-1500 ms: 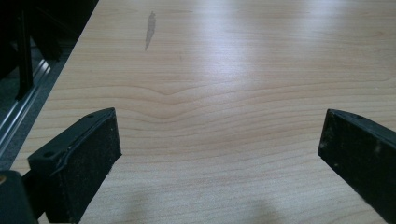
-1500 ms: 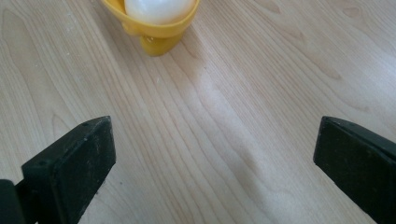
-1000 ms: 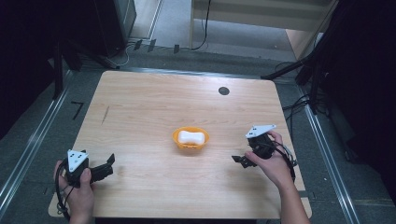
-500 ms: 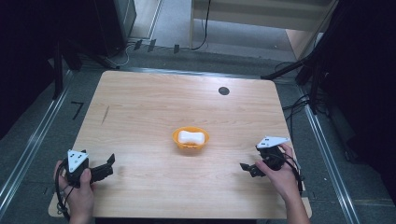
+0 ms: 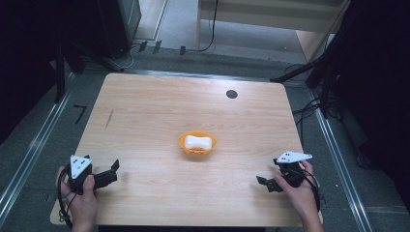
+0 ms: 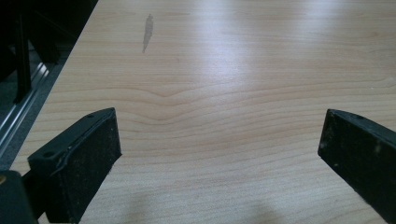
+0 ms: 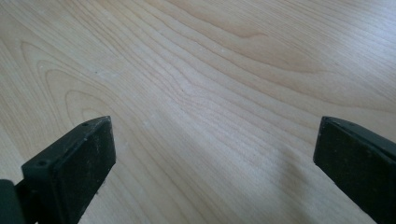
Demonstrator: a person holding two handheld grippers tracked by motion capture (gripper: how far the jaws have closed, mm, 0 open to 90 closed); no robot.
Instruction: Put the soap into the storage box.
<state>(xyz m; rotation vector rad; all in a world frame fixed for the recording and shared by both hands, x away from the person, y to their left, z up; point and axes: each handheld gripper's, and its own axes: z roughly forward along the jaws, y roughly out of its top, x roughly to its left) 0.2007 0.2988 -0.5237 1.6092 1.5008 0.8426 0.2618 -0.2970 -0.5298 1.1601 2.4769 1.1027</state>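
An orange bowl [image 5: 209, 145] sits in the middle of the wooden table [image 5: 159, 106] with a white bar-shaped object [image 5: 198, 142] lying in it. My left gripper [image 5: 114, 170] rests low at the table's front left corner, jaws wide apart and nothing between them; its view [image 6: 219, 140] has bare wood between the jaws. My right gripper [image 5: 265, 183] is low near the front right edge, open and empty, also over bare wood in its own view [image 7: 215, 144]. Both grippers are well apart from the bowl.
A small black round insert [image 5: 231, 94] is set in the table near its back right. A short dark streak [image 5: 109, 118] marks the wood at the left. Metal rails [image 5: 34, 150] run along both sides of the table; cables and dark stands lie beyond.
My right gripper has moved back toward the front right edge of the table and lower, away from the bowl. The left gripper has stayed put.
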